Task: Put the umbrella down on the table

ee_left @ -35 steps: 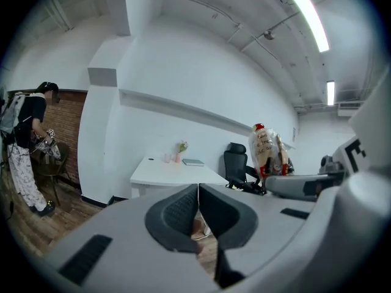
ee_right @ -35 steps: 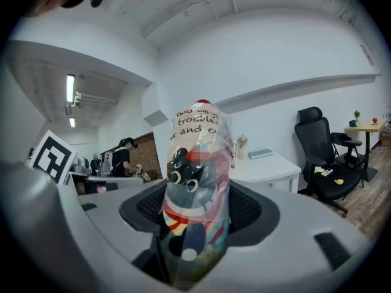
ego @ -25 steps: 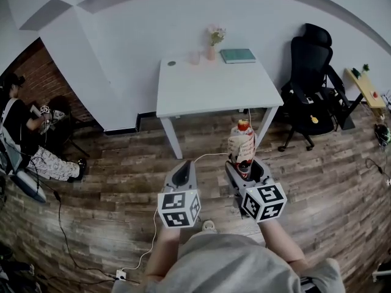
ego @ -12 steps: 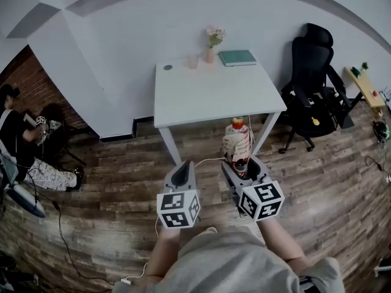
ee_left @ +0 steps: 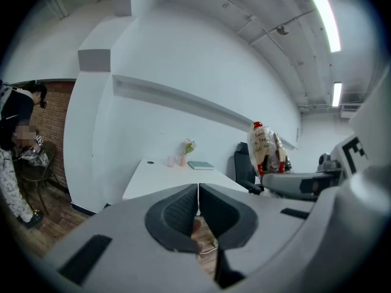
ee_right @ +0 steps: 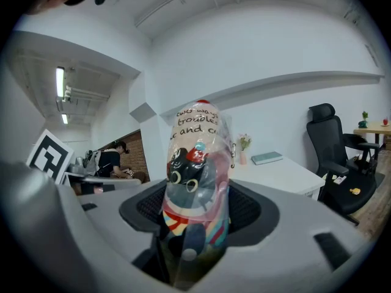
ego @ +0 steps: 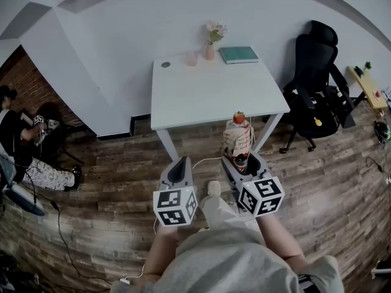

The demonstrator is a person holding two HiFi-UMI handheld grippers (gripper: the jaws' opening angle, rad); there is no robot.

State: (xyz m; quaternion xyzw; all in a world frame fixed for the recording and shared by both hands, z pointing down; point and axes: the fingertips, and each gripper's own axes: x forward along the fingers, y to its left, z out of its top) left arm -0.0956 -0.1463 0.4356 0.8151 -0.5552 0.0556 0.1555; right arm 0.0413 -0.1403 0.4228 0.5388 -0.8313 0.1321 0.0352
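Far left: a seated person (ego: pixel 18 136) in a dark top sits beside a red-brown brick wall (ego: pixel 43 90). A grey-brown wood-plank floor (ego: pixel 110 182) covers the room.

Left gripper (ego: pixel 178 165): grey moulded body with a cube of square markers at the rear.
- Jaw state: fully together, with the ribbed pads (ee_left: pixel 183 209) meeting along one line. Nothing is between them.
- Position: over the floor, short of the near edge of the bench, just beside the right gripper.

Centre: a white rectangular bench (ego: pixel 214 96) stands against the white wall. Four items stand along its rear edge, listed from the left:
1. a small dark round item (ego: pixel 165 65)
2. a pale pink cup (ego: pixel 191 58)
3. a pink vase with flowers (ego: pixel 211 44)
4. a flat green book (ego: pixel 239 55)

Right gripper (ego: pixel 242 159): same build as the left.
- Jaw state: closed on the lower part of a folded umbrella (ee_right: pixel 197 182) in a clear plastic sleeve. The sleeve is printed with a black cartoon cat and dark lettering.
- Umbrella attitude: upright, red cap on top.
- Umbrella position: held above the floor in front of the bench, close to the right front leg. It does not rest on the bench top. In the head view its cap lies against the near edge of the bench.

Right: a black high-backed office chair (ego: pixel 314 84) stands beside the bench. Beyond it is a light wooden shelf (ego: pixel 366 87) that carries small items too small to identify.
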